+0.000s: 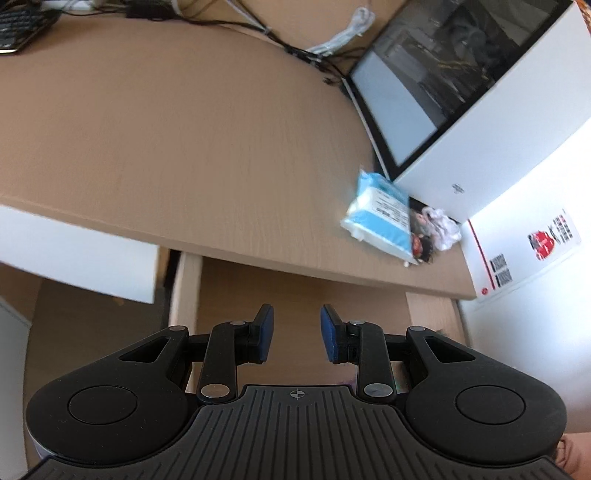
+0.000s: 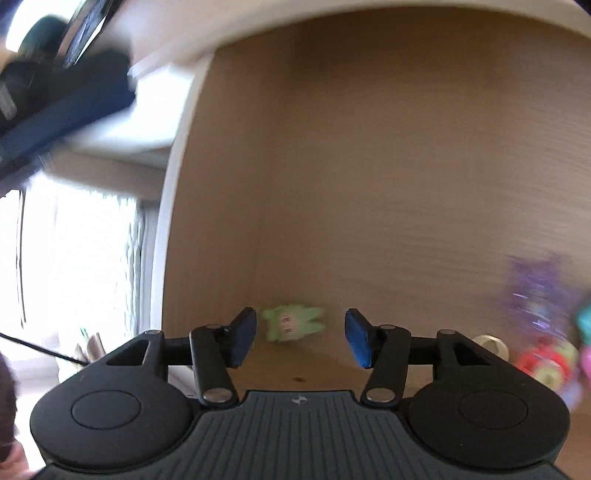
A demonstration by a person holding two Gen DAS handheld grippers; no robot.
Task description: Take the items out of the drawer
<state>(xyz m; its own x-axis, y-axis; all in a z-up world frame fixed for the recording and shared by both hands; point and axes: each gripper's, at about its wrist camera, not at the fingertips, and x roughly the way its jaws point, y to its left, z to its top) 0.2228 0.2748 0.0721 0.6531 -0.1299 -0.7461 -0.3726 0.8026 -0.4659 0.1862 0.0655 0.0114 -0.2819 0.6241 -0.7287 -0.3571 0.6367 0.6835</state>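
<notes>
In the left wrist view my left gripper (image 1: 297,332) hangs over the open wooden drawer (image 1: 186,291) under the desk's front edge. Its blue pads stand apart with nothing between them, and the part of the drawer floor that shows is bare. In the right wrist view my right gripper (image 2: 300,338) is open above a wooden surface. A small green toy figure (image 2: 293,323) lies on that surface just beyond the fingertips, apart from both pads. Blurred colourful toys (image 2: 546,354) lie to its right.
A blue tissue pack (image 1: 380,218) and a crumpled white item (image 1: 441,227) lie on the desk top (image 1: 184,129) beside a large white box (image 1: 498,147). Cables (image 1: 258,26) and a keyboard (image 1: 18,26) sit at the far edge. A pale ring (image 2: 491,345) lies near the toys.
</notes>
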